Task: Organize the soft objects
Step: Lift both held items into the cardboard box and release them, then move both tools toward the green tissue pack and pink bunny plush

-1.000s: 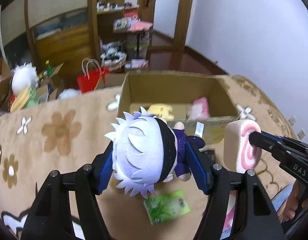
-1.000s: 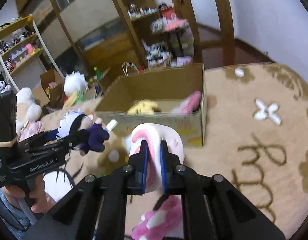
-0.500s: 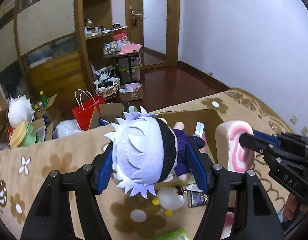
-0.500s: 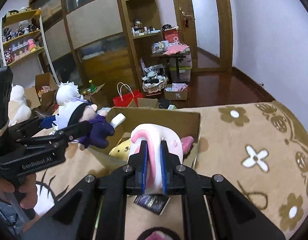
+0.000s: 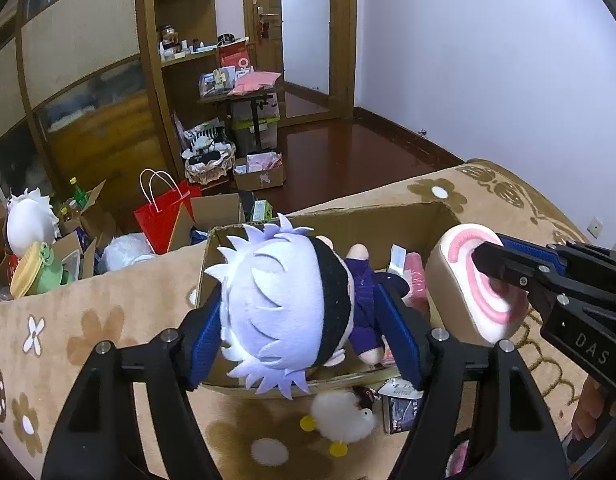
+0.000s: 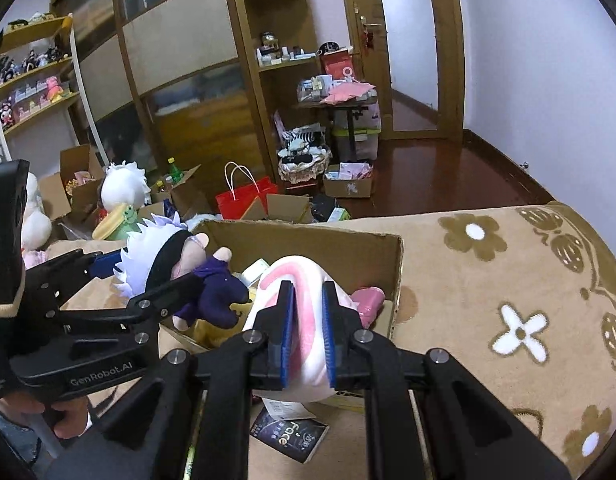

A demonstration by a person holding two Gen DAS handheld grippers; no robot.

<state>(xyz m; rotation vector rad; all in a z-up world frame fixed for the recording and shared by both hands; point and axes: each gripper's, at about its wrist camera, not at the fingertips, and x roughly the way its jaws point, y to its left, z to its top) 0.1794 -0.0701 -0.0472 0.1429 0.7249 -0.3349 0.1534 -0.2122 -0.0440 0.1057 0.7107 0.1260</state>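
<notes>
My left gripper (image 5: 303, 320) is shut on a white-haired doll (image 5: 283, 308) with a black blindfold and purple clothes, held above the open cardboard box (image 5: 348, 216). My right gripper (image 6: 306, 316) is shut on a cream swirl-roll plush (image 6: 303, 280) with a pink spiral, held over the box's near right part (image 6: 400, 264). The doll (image 6: 163, 256) and left gripper (image 6: 147, 284) show at left in the right wrist view. The roll (image 5: 468, 284) and right gripper (image 5: 504, 268) show at right in the left wrist view. A pink plush (image 6: 368, 300) and a yellow one (image 6: 211, 328) lie inside the box.
The box stands on a tan flowered blanket (image 6: 508, 280). In front of it lie a white duck plush (image 5: 344, 420) and a dark packet (image 6: 291, 432). Beyond the blanket's edge are a red bag (image 5: 163, 212), boxes, a white plush (image 5: 27, 220) and shelves.
Both grippers have moved forward with their plush toys, from in front of the box to above its opening. The green packet has dropped out of view.
</notes>
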